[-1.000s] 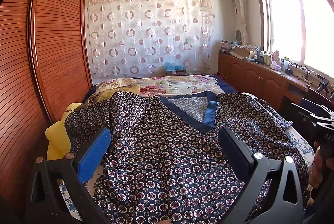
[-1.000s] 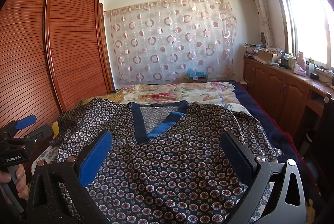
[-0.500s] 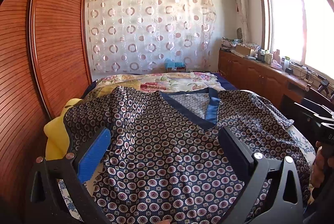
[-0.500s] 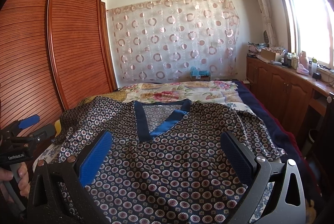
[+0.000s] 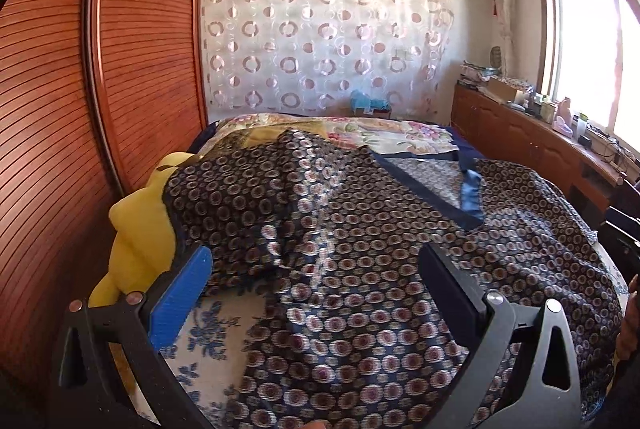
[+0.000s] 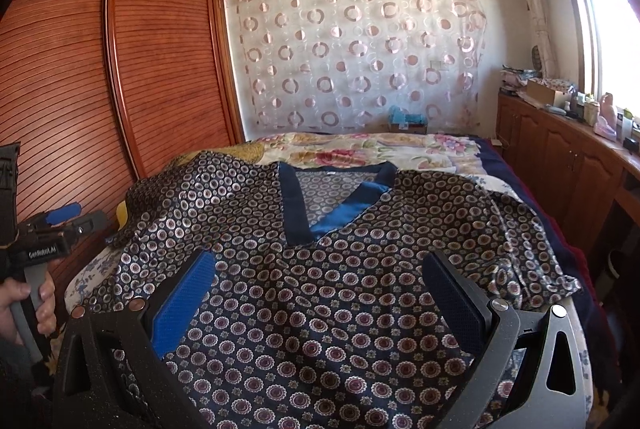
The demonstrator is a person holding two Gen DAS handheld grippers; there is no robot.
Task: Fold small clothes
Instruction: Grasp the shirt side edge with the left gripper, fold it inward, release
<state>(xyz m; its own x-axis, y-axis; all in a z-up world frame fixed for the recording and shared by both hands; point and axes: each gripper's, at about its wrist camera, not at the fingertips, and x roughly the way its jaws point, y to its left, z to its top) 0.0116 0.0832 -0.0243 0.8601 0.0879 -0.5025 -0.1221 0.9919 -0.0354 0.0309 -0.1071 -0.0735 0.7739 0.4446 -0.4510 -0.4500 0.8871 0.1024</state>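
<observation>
Clearly the fold is only at its opening step: the patterned top (image 6: pixel 340 269) lies spread front-up across the bed (image 6: pixel 400 149), its blue V-neckline (image 6: pixel 332 201) toward the far end, with no fold made in it yet. At the left edge, a yellow cushion (image 5: pixel 136 229) pokes out from under the left sleeve (image 5: pixel 240 197), which sits bunched and humped rather than flat. The left gripper (image 5: pixel 316 293) hovers over that sleeve side with its jaws spread wide and nothing between them, above the spot where the cloth's edge meets the floral sheet (image 5: pixel 208 325). Further right, the right gripper (image 6: pixel 320 301) hangs over the middle of the shirt body, likewise wide open and empty. I judge that the next move calls for the left one to drop onto the sleeve's edge, pinch a single layer, and carry it inward toward the neckline, while the right pins or grips the hem side so the slippery-looking fabric does not slide.
</observation>
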